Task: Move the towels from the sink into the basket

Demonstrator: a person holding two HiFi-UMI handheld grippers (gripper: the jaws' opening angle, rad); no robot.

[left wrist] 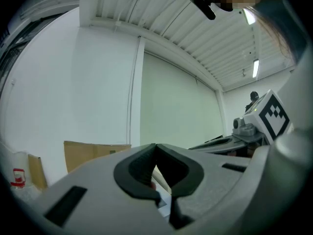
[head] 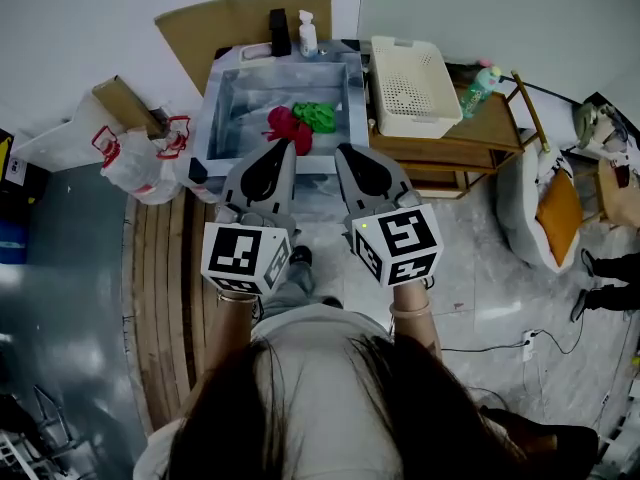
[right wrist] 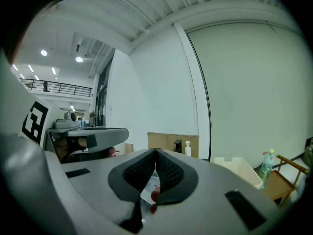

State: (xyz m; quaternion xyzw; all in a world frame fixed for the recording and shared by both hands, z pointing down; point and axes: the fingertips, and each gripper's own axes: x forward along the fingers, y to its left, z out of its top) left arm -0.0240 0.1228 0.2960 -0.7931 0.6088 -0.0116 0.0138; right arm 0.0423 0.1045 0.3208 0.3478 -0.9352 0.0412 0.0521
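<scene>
A red towel (head: 284,126) and a green towel (head: 316,116) lie bunched together in the metal sink (head: 228,108), against its near wall. The white plastic basket (head: 410,86) stands empty just right of the sink. I hold both grippers side by side at chest height, pointing toward the sink, with their tips over its front edge. The left gripper (head: 287,146) is shut with nothing in it, its tips meeting in the left gripper view (left wrist: 155,147). The right gripper (head: 343,151) is shut and empty too (right wrist: 155,152). A sliver of red towel (right wrist: 154,196) shows below its jaws.
The basket rests on a wooden shelf unit (head: 470,136) with a green bottle (head: 480,86). A soap bottle (head: 307,34) and a dark container (head: 279,30) stand at the sink's back rim. Plastic bags (head: 140,158) and cardboard (head: 240,18) lie left; a cushioned chair (head: 555,213) right.
</scene>
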